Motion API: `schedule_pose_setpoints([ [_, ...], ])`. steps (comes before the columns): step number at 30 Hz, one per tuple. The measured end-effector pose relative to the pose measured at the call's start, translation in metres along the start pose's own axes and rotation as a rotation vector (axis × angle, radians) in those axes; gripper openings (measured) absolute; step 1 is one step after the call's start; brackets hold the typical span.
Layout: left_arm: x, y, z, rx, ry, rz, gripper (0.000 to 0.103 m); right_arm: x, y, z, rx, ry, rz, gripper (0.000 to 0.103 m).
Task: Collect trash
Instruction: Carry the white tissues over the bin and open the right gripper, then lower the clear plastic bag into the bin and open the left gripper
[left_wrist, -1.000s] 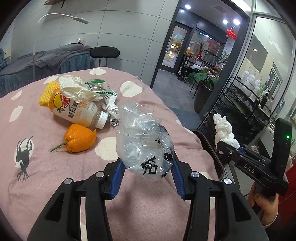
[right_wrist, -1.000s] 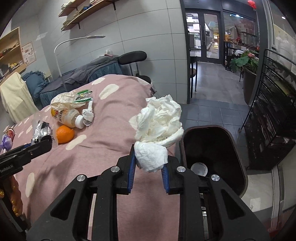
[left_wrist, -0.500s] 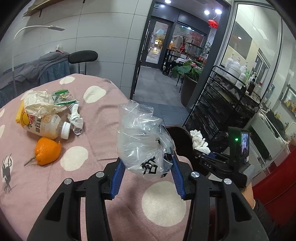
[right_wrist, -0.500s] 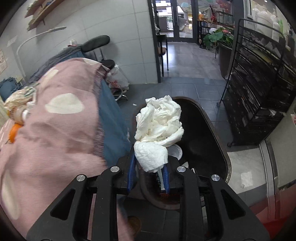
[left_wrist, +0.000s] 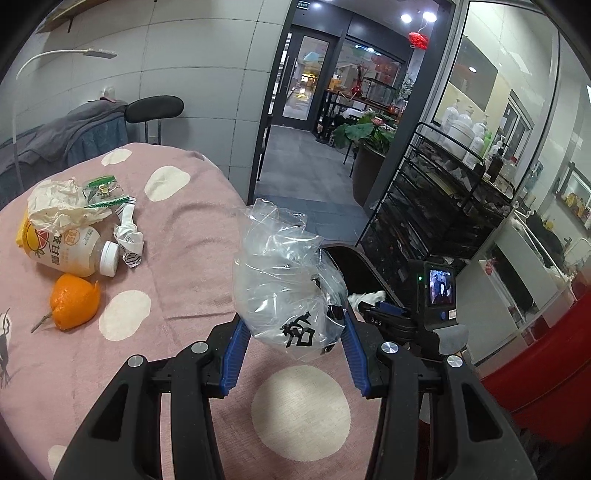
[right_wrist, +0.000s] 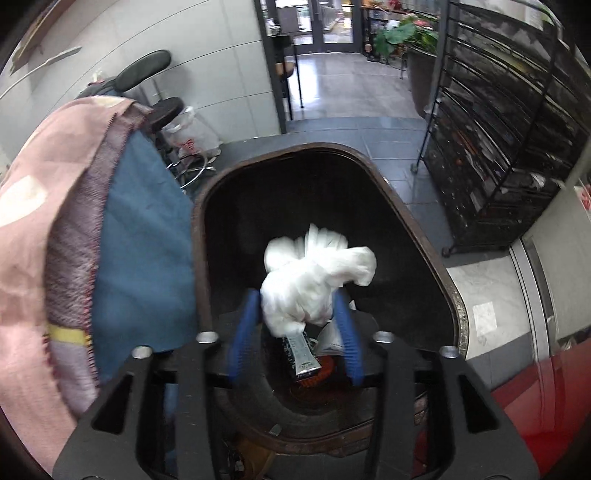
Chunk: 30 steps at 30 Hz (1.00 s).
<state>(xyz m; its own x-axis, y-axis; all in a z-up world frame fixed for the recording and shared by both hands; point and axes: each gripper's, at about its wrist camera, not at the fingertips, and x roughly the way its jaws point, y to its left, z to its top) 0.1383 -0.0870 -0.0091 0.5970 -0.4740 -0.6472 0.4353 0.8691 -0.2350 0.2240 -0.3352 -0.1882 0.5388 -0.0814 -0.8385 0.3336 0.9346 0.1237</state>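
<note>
White tissue wad (right_wrist: 314, 284) being released over bin (right_wrist: 417, 229) (frame centre), right gripper (right_wrist: 295, 325) jaws spread; plastic bag (left_wrist: 284, 288) being clenched by left gripper (left_wrist: 291, 354); bag drop being called for next.

- tissue wad (right_wrist: 314, 280) motion-blurred; can't tell if right tool (right_wrist: 293, 325) grips it or it's loose
- trash bin (right_wrist: 399, 206) floor mostly hidden behind tissue wad; items there unreadable
- clear plastic bag (left_wrist: 284, 288) hides most of trash bin (left_wrist: 354, 266)
- juice bottle (left_wrist: 70, 247) top under crumpled paper (left_wrist: 62, 206)
</note>
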Motion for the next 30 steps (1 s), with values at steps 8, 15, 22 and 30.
schedule_pose_setpoints([
  [8,0.01,-0.013,0.002,0.023,0.012,-0.029,0.046,-0.021,-0.01,-0.019,0.043,-0.017,0.013,0.064],
  [15,0.026,-0.033,0.008,0.058,0.036,-0.068,0.046,-0.044,-0.015,-0.034,0.06,-0.042,0.028,0.071],
  [22,0.053,-0.061,0.013,0.107,0.096,-0.115,0.046,-0.069,-0.019,-0.049,0.056,-0.102,0.007,0.082],
  [30,0.096,-0.09,0.012,0.17,0.182,-0.135,0.046,-0.089,-0.039,-0.07,0.078,-0.12,-0.022,0.082],
])
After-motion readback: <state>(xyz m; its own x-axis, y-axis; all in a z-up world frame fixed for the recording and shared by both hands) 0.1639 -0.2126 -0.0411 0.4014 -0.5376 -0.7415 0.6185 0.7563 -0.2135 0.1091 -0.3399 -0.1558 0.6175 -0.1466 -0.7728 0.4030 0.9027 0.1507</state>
